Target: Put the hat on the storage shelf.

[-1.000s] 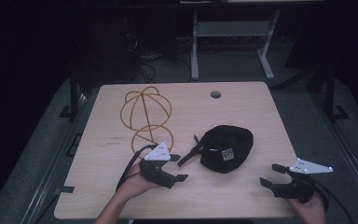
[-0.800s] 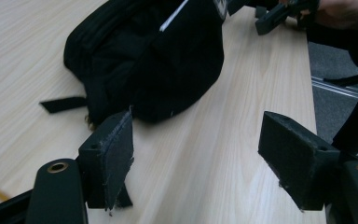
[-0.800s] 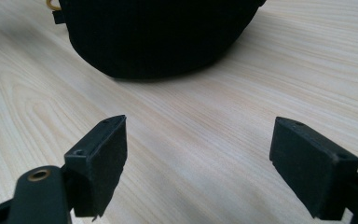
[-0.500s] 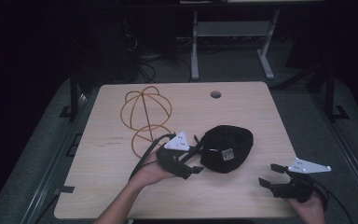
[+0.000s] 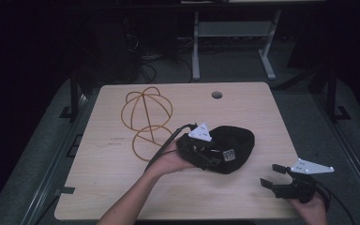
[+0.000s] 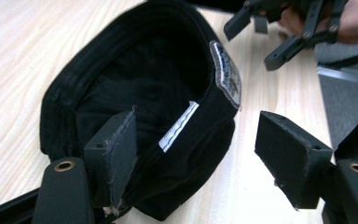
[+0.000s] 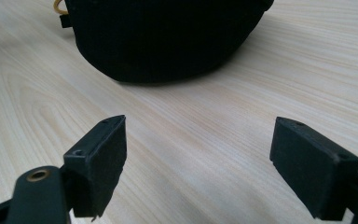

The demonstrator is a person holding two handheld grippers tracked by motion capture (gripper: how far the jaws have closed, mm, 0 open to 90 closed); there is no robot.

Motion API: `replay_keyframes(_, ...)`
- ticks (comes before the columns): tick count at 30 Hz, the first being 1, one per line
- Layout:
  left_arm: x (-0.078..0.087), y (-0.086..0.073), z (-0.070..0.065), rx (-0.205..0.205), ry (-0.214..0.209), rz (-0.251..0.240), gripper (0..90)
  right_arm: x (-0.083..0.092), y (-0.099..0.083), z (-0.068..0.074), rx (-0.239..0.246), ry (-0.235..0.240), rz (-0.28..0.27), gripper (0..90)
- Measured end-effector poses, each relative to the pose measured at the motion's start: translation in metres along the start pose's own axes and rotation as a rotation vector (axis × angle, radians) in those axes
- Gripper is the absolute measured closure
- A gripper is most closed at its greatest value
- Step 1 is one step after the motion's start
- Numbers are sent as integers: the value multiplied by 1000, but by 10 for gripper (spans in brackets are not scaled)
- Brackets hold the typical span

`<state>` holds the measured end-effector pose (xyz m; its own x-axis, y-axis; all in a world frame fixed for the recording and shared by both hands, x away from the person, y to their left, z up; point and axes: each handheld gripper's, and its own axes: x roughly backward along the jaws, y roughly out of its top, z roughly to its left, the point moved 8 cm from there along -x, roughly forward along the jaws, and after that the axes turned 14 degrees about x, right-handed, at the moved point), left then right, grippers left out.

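Black cap point(image 5: 232, 147) lies upside down, opening up, near the middle of the desk point(image 5: 122, 178), slightly right of centre. White label inside the cap, woven patch on its band, both clear in the left gripper view.

Left hand-held gripper point(image 5: 205, 157) is at the cap's left-near edge. Jaws spread and just been closing a bit; the cap's rim sits between them: one jaw inside the opening, the other outside, off the fabric. Not pinching: gap visible between the outer pad and the cap wall. Left hand point(image 5: 171, 159) under the gripper body, cable trailing to the left.

Right hand-held gripper point(image 5: 274, 176) sits at the near right of the desk, well apart from the cap, jaws spread wide, nothing between them, pointing at the cap's side across bare wood. Grey three-cornered plate on top.

Yellow wire frame point(image 5: 145, 117), looped hoops, lies left-far of the cap, just beside the cable.
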<state>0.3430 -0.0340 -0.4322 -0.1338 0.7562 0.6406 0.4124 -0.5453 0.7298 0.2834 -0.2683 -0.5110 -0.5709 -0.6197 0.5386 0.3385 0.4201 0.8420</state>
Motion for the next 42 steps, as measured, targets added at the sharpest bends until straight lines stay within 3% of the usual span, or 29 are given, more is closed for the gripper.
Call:
replay_keyframes(9, -13, 3, -1, 3, -21, 53, 379, -1, 1, 1, 0, 3, -2, 182)
replay_keyframes(15, -20, 3, -1, -22, -39, 100, 469, -1, 3, 2, -2, 8, -3, 180)
replay_keyframes(19, -20, 4, -4, -49, -58, 109, 628, -2, 4, 2, 4, 10, -5, 180)
replay_keyframes(23, -23, 4, -10, -92, -75, 139, 728, -4, 4, 5, 8, 16, 2, 180)
replay_keyframes(25, -24, 5, -11, -95, -82, 135, 772, -5, 4, 6, 11, 20, 3, 180)
replay_keyframes(33, -24, 11, -12, -80, -114, 106, 799, -8, 10, 10, 13, 38, -16, 180)
replay_keyframes(39, -19, 27, -20, -79, -139, 63, 803, -9, 19, 11, 10, 38, -62, 180)
replay_keyframes(42, -17, 36, -26, -81, -160, 42, 803, -6, 27, 13, 4, 34, -115, 180)
